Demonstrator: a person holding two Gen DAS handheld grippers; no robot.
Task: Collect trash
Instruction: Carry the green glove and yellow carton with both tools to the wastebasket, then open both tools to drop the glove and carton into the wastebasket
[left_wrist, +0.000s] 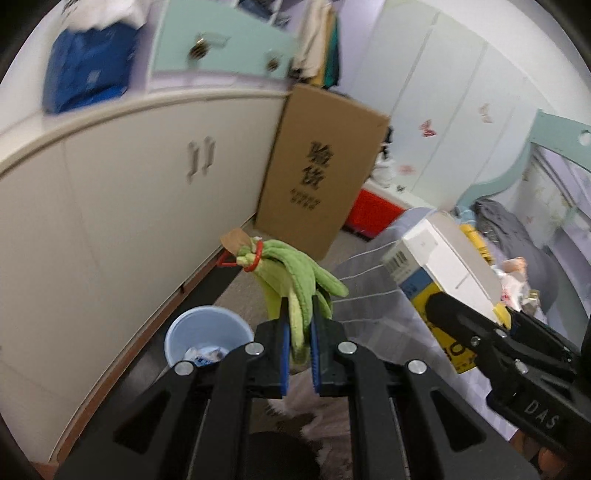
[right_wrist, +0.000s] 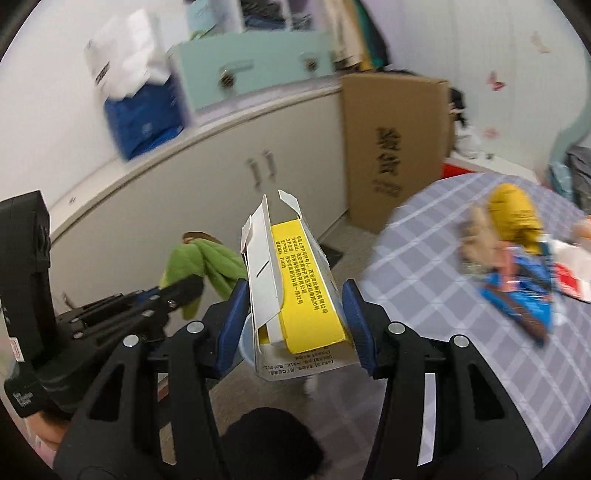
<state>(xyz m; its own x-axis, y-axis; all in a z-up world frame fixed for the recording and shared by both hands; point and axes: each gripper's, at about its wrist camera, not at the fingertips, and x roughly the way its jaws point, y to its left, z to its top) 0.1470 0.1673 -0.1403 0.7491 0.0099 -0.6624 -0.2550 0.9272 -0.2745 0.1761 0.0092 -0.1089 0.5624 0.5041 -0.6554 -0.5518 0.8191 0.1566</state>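
Green cloth pinched in left gripper, jaws nearly shut, just up-right of pale blue bin. Yellow-white carton clamped mid-width in right gripper, right of the bin in left view. Bin contents blurred; its lower rim hidden by gripper.

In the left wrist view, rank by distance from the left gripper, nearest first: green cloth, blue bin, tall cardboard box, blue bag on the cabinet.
1. Green cloth, clamped in the left gripper.
2. Blue bin, lower left on the floor.
3. Cardboard box, leaning against the cabinet.
4. Blue bag, upper left.
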